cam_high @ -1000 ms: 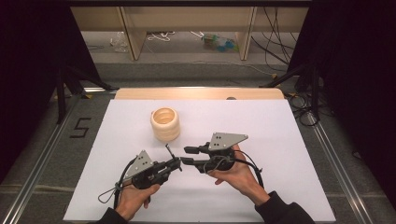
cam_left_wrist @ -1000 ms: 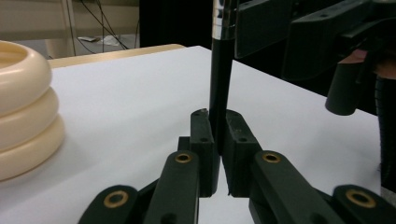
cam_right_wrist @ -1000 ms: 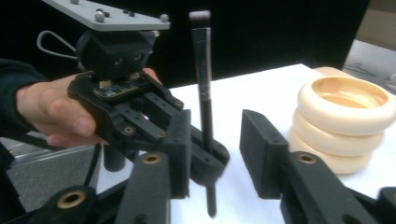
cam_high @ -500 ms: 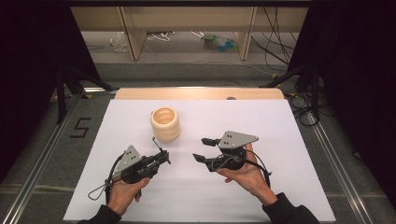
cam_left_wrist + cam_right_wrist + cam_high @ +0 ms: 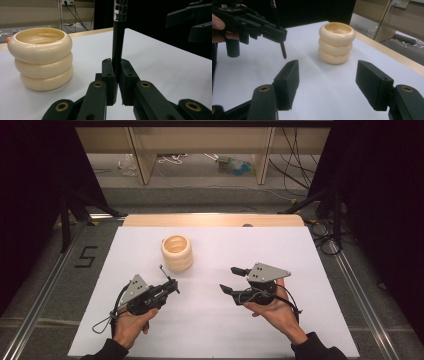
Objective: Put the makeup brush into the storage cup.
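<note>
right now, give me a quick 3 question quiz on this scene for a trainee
1. True or false: the left gripper is shut on a thin black pen.
2. Multiple choice: the cream ribbed cup stands (A) between the jaws of the right gripper, (B) on the white table, apart from both grippers, (C) tipped on its side.
3. Short answer: is anything between the right gripper's jaws?

Key
1. True: its pads clamp the pen, which stands upright in the left gripper view.
2. B: the cup stands upright, nothing touching it.
3. No: the jaws have just been opening and stand wide apart over bare table.
</note>
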`<action>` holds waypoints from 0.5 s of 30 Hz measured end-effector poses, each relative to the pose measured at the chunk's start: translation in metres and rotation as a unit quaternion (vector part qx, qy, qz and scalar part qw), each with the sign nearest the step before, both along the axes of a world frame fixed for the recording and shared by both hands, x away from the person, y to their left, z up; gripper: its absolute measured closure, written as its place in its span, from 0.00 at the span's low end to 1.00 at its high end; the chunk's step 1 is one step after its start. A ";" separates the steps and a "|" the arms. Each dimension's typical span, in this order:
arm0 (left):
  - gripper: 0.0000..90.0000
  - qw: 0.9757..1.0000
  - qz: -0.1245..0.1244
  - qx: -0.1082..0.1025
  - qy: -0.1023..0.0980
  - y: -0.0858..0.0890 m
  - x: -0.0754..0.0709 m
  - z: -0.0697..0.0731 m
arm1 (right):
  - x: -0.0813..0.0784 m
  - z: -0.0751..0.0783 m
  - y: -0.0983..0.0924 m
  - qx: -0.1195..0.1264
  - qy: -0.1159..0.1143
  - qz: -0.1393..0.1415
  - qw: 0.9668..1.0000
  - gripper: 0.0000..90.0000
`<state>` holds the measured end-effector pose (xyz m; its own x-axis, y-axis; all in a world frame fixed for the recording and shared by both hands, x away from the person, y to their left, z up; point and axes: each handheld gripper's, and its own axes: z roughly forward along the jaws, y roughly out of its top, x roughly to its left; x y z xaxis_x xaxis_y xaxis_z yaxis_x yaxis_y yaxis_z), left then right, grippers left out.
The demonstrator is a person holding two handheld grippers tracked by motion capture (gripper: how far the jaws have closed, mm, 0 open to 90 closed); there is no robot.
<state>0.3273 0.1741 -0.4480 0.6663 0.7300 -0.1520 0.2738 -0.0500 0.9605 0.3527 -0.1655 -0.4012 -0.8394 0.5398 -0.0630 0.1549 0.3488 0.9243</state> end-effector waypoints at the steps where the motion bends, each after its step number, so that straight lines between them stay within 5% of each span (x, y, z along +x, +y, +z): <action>1: 0.93 1.000 0.000 0.000 0.000 0.000 0.000 0.000 | -0.001 0.000 -0.002 -0.003 0.005 -0.004 1.000 0.39; 15: 0.93 1.000 0.018 -0.002 0.001 0.008 0.005 0.002 | -0.008 -0.012 -0.029 0.013 0.013 -0.038 0.999 0.35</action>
